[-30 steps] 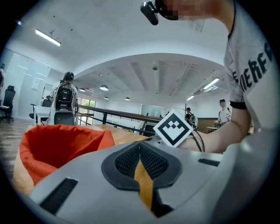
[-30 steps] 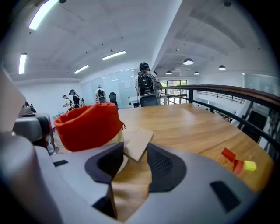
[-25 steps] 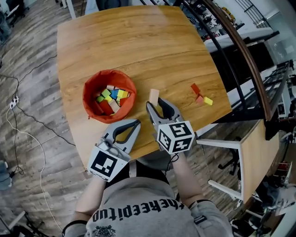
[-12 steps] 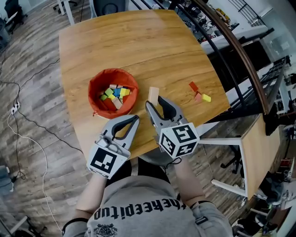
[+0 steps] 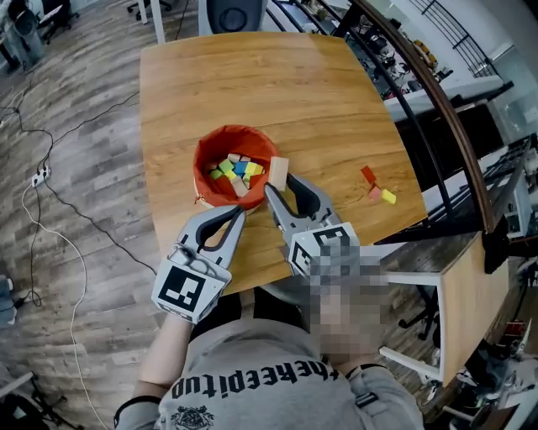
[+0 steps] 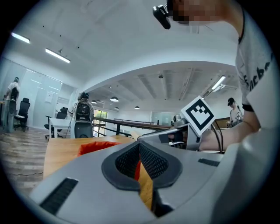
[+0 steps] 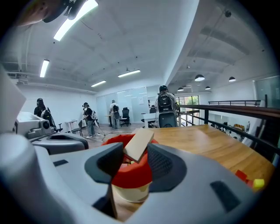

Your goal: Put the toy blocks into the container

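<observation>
An orange container (image 5: pixel 212 159) holding several coloured blocks stands on the wooden table (image 5: pixel 252 84). My right gripper (image 5: pixel 279 186) is shut on a tan wooden block (image 5: pixel 278 170), which is held tilted at the container's right rim. In the right gripper view the tan block (image 7: pixel 138 143) sits between the pads, in front of the container (image 7: pixel 131 173). My left gripper (image 5: pixel 238 212) is shut with nothing in it, just in front of the container; its tips (image 6: pixel 139 153) meet. A red block (image 5: pixel 368 174), a pink block (image 5: pixel 375 192) and a yellow block (image 5: pixel 388 196) lie at the table's right edge.
An office chair (image 5: pixel 231 13) stands beyond the table's far end. A dark railing (image 5: pixel 437 92) runs along the right. Cables (image 5: pixel 59 218) lie on the floor at the left. People stand far off (image 7: pixel 87 118) in the right gripper view.
Both grippers have moved forward toward the container. The right one has lifted the tan block to the container's right rim. The left gripper's tips now lie close to the container.
</observation>
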`<state>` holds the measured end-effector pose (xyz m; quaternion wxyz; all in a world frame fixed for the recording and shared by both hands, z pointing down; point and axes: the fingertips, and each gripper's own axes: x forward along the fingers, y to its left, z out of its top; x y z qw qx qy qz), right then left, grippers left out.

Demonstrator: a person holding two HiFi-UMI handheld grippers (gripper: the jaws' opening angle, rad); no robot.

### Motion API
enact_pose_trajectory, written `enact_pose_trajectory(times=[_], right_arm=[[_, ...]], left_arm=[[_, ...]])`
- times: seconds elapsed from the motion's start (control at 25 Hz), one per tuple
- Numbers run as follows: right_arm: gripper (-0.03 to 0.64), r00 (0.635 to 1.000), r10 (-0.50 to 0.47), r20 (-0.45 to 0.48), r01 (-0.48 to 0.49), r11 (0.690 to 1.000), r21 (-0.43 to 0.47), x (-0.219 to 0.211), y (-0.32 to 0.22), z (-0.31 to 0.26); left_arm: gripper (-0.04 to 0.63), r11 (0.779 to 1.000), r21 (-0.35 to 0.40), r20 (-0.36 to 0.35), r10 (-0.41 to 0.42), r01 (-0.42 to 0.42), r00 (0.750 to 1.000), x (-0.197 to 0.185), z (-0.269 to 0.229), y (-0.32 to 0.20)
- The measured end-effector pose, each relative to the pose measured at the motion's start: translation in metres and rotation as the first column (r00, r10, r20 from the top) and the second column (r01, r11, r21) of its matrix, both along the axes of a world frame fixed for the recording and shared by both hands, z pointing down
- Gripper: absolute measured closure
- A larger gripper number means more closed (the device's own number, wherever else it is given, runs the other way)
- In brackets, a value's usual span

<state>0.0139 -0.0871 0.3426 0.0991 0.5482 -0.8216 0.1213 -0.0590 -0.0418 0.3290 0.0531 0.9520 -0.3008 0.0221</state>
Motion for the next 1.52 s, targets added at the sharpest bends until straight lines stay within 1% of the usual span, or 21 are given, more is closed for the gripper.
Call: enact_pose_trajectory(times=[0.28, 0.44, 0.64, 0.8, 0.88, 0.96, 1.12, 1.16, 1.32, 1.52], right_arm=[[0.437, 0.997, -0.082, -0.009, 0.082, 0.997, 0.006, -0.035, -0.007, -0.001], [0.434, 0.994, -0.105, -0.022, 0.105, 0.994, 0.007, -0.047, -0.012, 0.002], [0.431, 0.995, -0.095, -0.039, 0.096, 0.995, 0.016, -0.050, -0.016, 0.003], [0.431, 0.993, -0.113, -0.038, 0.114, 0.993, 0.027, -0.055, -0.015, 0.001], [0.431, 0.992, -0.120, -0.032, 0.121, 0.992, 0.026, -0.057, -0.014, 0.000], [0.456, 0.992, -0.125, -0.024, 0.125, 0.992, 0.029, -0.058, -0.012, 0.000], [0.588, 0.990, -0.137, -0.013, 0.137, 0.989, 0.049, -0.055, -0.004, -0.005], [0.604, 0.990, -0.143, -0.017, 0.144, 0.988, 0.051, -0.053, -0.001, -0.006], [0.606, 0.988, -0.152, -0.033, 0.154, 0.986, 0.068, -0.045, 0.010, -0.012], [0.607, 0.992, -0.124, -0.010, 0.125, 0.988, 0.093, -0.027, 0.023, -0.021]], left_arm=[[0.580, 0.996, 0.003, 0.000, -0.089, 0.089, 0.996, -0.033, 0.002, 0.000], [0.580, 0.992, -0.005, -0.001, -0.127, 0.127, 0.992, -0.048, 0.003, 0.000], [0.580, 0.989, -0.009, 0.000, -0.149, 0.149, 0.989, -0.055, 0.004, 0.002], [0.580, 0.988, -0.005, -0.001, -0.157, 0.157, 0.988, -0.058, 0.005, 0.003], [0.580, 0.988, -0.005, 0.000, -0.154, 0.154, 0.988, -0.058, 0.005, 0.003], [0.580, 0.989, -0.004, 0.002, -0.145, 0.146, 0.989, -0.057, 0.005, 0.003], [0.580, 0.993, 0.000, 0.005, -0.116, 0.116, 0.993, -0.047, 0.005, 0.003], [0.580, 0.994, 0.002, 0.004, -0.106, 0.106, 0.994, -0.043, 0.004, 0.003], [0.580, 0.998, 0.007, 0.004, -0.059, 0.059, 0.998, -0.028, 0.002, 0.005], [0.580, 1.000, 0.011, 0.003, 0.010, -0.010, 1.000, -0.003, 0.001, 0.007]])
